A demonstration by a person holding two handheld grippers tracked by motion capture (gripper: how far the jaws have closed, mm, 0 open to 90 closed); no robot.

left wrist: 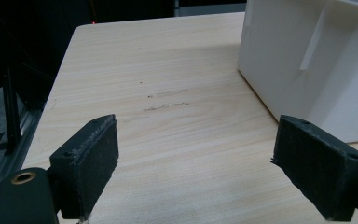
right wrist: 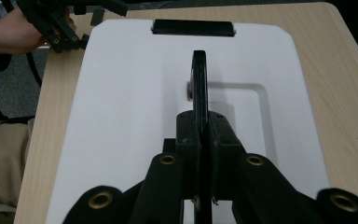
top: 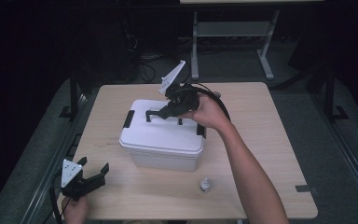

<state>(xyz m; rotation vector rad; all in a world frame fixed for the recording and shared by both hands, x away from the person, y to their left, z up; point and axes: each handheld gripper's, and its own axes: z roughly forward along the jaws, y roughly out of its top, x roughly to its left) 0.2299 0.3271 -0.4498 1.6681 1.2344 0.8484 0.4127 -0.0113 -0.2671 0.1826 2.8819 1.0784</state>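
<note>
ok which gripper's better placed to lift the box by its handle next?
Right. The right gripper is over the white box with its jaws shut on the raised black handle. The left gripper sits open near the table's front-left corner, apart from the box.

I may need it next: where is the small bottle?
In the high view, the small bottle stands on the table near its front edge, just in front of the white box, right of centre.
</note>
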